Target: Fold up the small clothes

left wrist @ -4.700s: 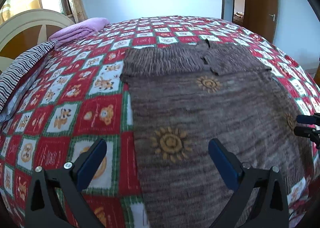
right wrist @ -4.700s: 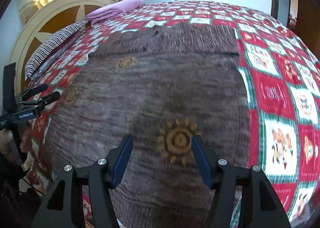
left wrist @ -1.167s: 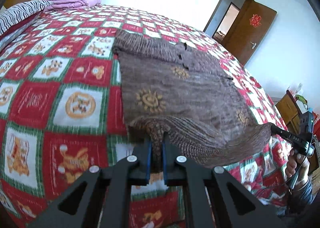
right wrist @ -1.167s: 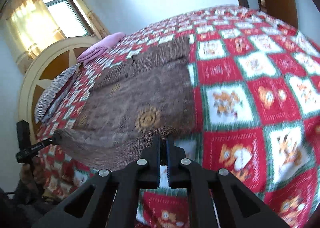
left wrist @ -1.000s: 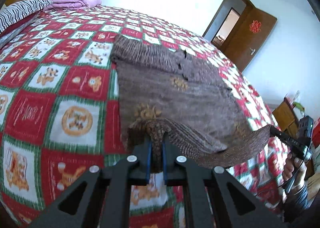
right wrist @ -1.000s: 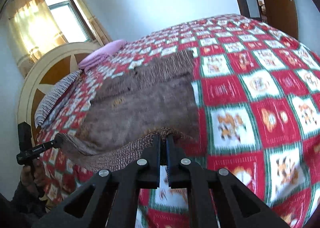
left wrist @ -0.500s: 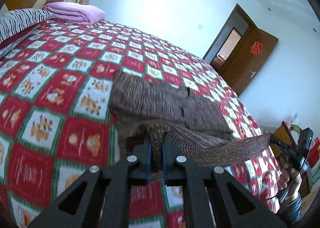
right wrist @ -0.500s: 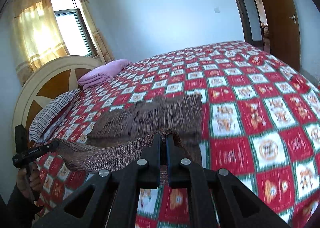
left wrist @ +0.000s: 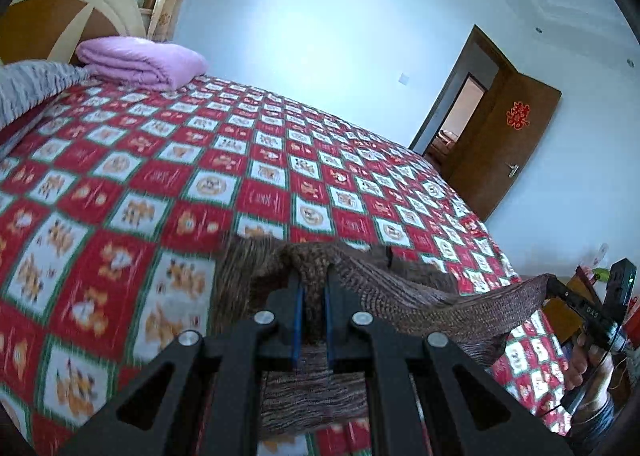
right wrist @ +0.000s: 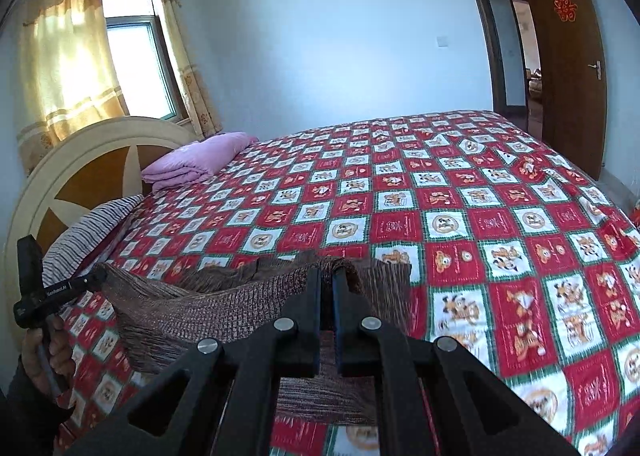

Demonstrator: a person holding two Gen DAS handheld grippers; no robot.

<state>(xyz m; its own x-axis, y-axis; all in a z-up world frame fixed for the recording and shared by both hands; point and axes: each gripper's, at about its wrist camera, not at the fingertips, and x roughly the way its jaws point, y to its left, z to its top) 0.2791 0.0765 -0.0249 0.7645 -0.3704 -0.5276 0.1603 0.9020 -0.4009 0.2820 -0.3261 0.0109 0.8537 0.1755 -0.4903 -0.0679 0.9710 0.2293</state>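
Left wrist view: the left gripper point(left wrist: 312, 296) is clenched on a corner of the brown knit sweater point(left wrist: 400, 296), whose ribbed hem is lifted off the bed and stretches toward 3 o'clock. There the right gripper point(left wrist: 560, 290), held in a hand point(left wrist: 588, 364), pinches the hem's other corner. The rest of the sweater lies on the red-and-white checked bedspread point(left wrist: 160, 183) just beyond the blue-lined fingers point(left wrist: 298, 308). A folded lilac blanket point(left wrist: 140, 61) sits at 10 o'clock beside the headboard point(left wrist: 80, 7); an open wooden door point(left wrist: 504, 143) stands at 2 o'clock.

Right wrist view: the right gripper point(right wrist: 327, 296) is clamped on the sweater point(right wrist: 224, 304) at 6 o'clock. The raised hem runs toward 9 o'clock, where the left gripper point(right wrist: 98, 278) grips the far corner, its hand point(right wrist: 48, 348) below. A striped pillow point(right wrist: 88, 223) lies at 9 o'clock and a curtained window point(right wrist: 132, 43) at 10 o'clock.
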